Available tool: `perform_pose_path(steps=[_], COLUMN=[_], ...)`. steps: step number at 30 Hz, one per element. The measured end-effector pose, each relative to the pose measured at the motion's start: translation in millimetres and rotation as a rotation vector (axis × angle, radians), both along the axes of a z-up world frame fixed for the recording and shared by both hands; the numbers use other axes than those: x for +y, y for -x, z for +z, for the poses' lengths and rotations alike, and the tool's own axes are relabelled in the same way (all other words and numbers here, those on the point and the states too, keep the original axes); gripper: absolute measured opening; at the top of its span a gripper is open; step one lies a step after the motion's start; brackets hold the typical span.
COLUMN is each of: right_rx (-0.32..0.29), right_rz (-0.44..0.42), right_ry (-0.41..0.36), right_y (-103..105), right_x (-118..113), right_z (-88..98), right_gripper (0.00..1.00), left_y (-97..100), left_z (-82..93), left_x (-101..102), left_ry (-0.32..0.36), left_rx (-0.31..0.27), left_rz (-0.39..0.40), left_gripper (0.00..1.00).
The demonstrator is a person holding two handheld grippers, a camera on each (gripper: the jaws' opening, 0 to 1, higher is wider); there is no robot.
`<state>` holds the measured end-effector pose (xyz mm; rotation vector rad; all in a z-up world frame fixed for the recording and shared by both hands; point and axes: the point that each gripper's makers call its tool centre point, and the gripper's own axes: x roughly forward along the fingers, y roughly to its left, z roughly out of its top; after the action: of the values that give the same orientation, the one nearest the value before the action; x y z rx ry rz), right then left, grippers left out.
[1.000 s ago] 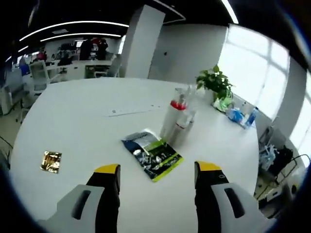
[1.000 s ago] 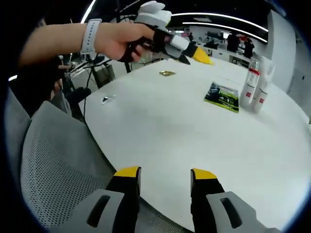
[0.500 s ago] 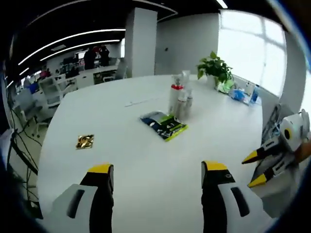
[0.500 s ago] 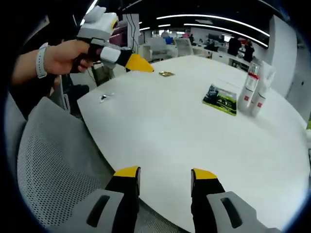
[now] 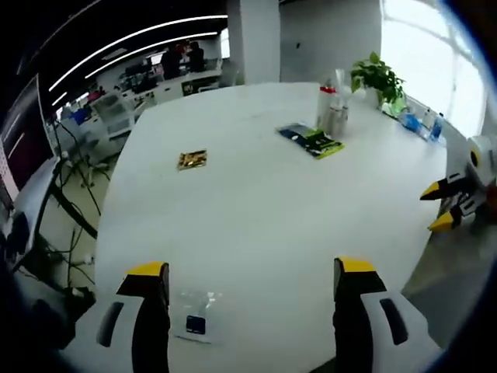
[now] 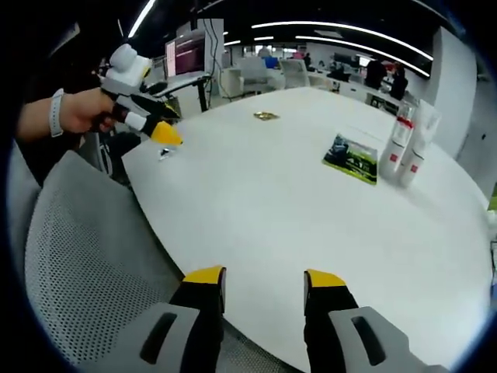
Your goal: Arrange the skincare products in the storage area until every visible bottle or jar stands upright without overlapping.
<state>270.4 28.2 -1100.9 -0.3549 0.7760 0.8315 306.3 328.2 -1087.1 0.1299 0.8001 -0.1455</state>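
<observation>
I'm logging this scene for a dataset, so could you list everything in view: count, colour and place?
Table: one, white, round.
Bottles: a cluster, white with red bands, upright, far side; count unclear.
Flat packet: one, dark blue and green, beside the bottles.
Gold sachet: one, mid-table.
Clear sachet: one, blue label, near edge.
Plant: one, green, behind the bottles.
Mesh chair: one, grey, at the table edge.
Left tongs: yellow tips, open.
Right tongs: yellow tips, open.
</observation>
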Motion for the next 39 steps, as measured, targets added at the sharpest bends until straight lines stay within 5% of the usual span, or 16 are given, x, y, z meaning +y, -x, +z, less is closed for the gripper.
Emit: perform_pose_path(steps=[3,6,10,15,19,24,26,29,39], right_rx=[-0.004,-0.004,-0.007,-0.010,-0.008,-0.007,-0.007,-0.010,-0.007], right_rz=[-0.004,-0.007,-0.009,-0.009,-0.011,-0.013,-0.013,-0.017,-0.016], right_ry=[0.002,0.002,-0.007,-0.013,-0.015,-0.019,-0.020,-0.024,-0.031], right_y=[-1.1,-1.9,-2.5,-3.3,-3.6,-3.6,-3.6,-4.7,-3.9], right_x=[-0.7,-1.4,-0.7,-0.5,-0.4,-0.4,-0.3,-1.0,-0.2], right_z=[0.3,0.3,2.2,2.6,2.8,3.5,3.8,4.7,6.2], right_gripper=[0.39,0.38,0.38,0.38,0.38,0.37,0.37,0.37,0.36], left_y=[1.5,16.3,25.6,32.2,31.4,33.1,42.9,32.5,21.2], left_z=[-5.9,-22.8,-37.8,-47.6,-50.7,-55.4,-63.6,-59.1,-58.0], left_x=[16.0,31.8,45.0,45.2,48.1,50.4,47.6,42.4,44.2], left_ry=[-0.048,-0.047,-0.047,-0.041,-0.020,-0.005,0.001,0.021,0.019], left_rx=[0.001,0.103,0.136,0.155,0.151,0.143,0.205,0.144,0.133], left_rz=[0.018,0.083,0.114,0.118,0.136,0.141,0.124,0.087,0.069], left_gripper=[0.86,0.84,0.81,0.69,0.50,0.50,0.48,0.42,0.46])
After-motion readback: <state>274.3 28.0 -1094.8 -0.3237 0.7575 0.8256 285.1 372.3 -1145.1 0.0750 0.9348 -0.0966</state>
